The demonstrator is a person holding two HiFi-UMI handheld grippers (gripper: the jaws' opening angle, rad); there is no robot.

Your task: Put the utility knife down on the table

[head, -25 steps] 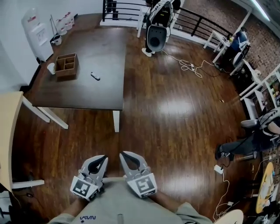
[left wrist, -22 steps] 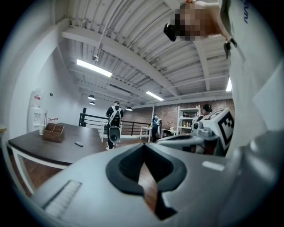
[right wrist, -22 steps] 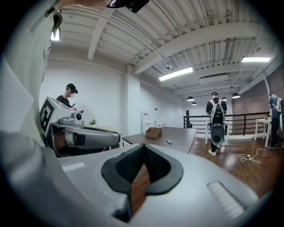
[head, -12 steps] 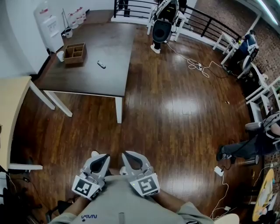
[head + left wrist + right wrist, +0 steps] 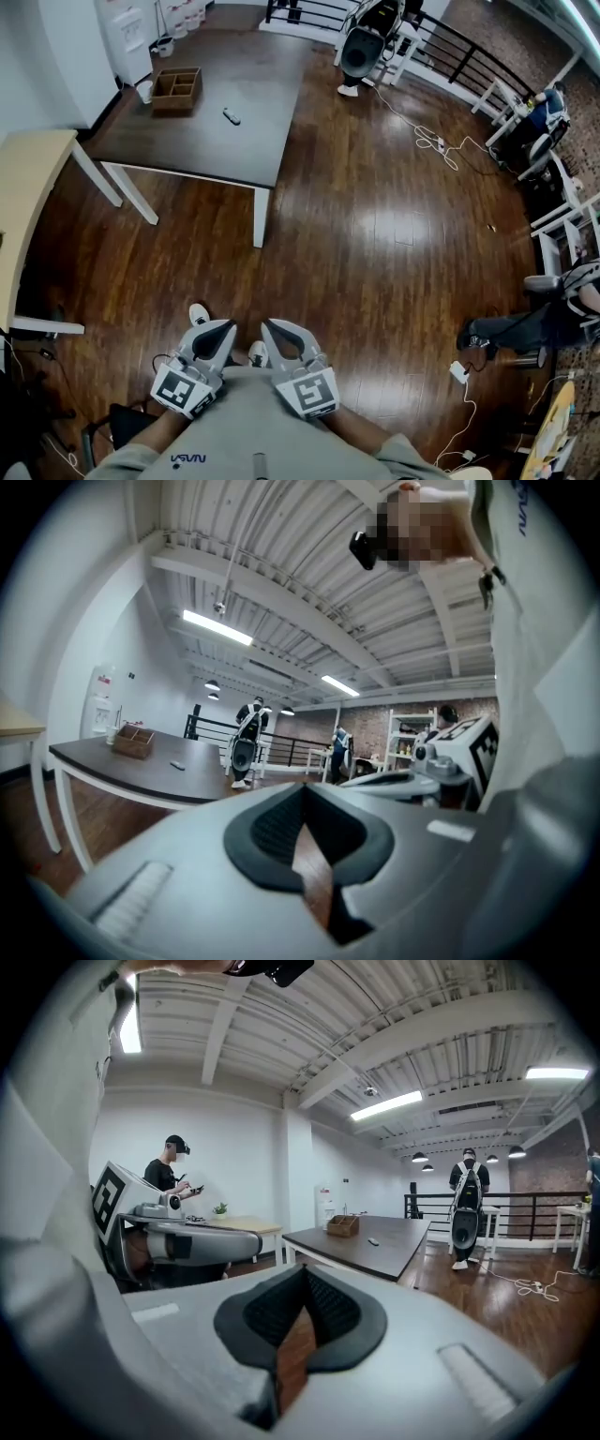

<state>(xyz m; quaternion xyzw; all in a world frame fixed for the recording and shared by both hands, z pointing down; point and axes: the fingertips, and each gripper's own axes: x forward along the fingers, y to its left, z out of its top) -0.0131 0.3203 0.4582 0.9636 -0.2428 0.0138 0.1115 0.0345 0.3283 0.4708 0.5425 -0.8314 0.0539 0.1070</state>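
Two grippers are held side by side close to the person's torso, well apart from the table point(image 5: 192, 141), which is seen far ahead and off to the left in the head view. The left gripper point(image 5: 223, 330) is shown with its jaws drawn together and nothing between the pads, only bare floor being visible through the wedge behind the tips; the right gripper point(image 5: 270, 328) is likewise closed and empty. The utility knife point(image 5: 231, 116) is not held by either one: it is found lying flat on the table top, near the middle of the table, just to the right of the wooden box point(image 5: 176, 91) that stands toward the table's far left corner, with a pale cup point(image 5: 143, 91) beyond that box at the table's left edge. From the closed jaws outward, the knife is therefore reached ahead and leftward, across open floor and over the table's near edge. Its long axis is seen running slantwise, from far-left to near-right across the table top. The left gripper is judged slightly the nearer, being on the table's side of the pair, though the difference is small. The knife is seen as a short, slim, dark bar with a paler end; finer detail, such as whether the blade is out, cannot be made out at this range. Since it already rests on the table, the setting-down is judged done.
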